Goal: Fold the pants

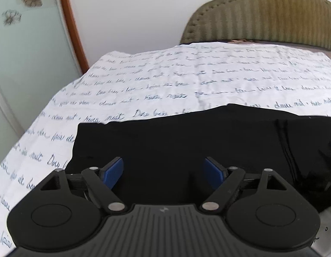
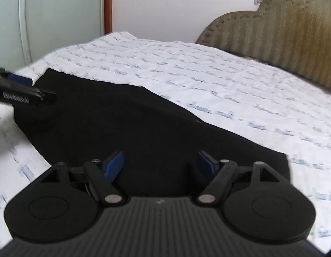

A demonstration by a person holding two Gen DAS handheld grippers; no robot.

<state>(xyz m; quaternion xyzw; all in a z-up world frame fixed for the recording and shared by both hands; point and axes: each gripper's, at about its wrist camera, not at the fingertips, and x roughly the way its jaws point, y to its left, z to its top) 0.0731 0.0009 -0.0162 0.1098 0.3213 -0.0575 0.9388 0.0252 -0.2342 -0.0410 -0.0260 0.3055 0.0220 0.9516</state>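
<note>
So the black pants (image 1: 186, 141) are lying flat on the bed, spread over the white sheet (image 1: 144, 79) with the handwriting print, sitting toward the near edge of it rather than up by the headboard. They look like a neat dark slab with fairly straight edges, so my guess is they're already doubled over at least once, though the fabric is too dark to make out layers.

The left gripper (image 1: 164, 172) hovers right over the pants near their left end, jaws spread wide with nothing between the blue pads (image 1: 114, 171). The right gripper (image 2: 160, 165) does the same over the pants' right end, jaws also released, pads not pinching any cloth. From the right wrist view you can see the left gripper poking in at the pants' far left corner.

Why like this? Probably one tool per end, so both can grab an edge and carry it across evenly for the next fold.

Beyond the pants sits the olive padded headboard (image 1: 261, 15), plus a frosted door (image 1: 26, 42) off to the left of them.
</note>
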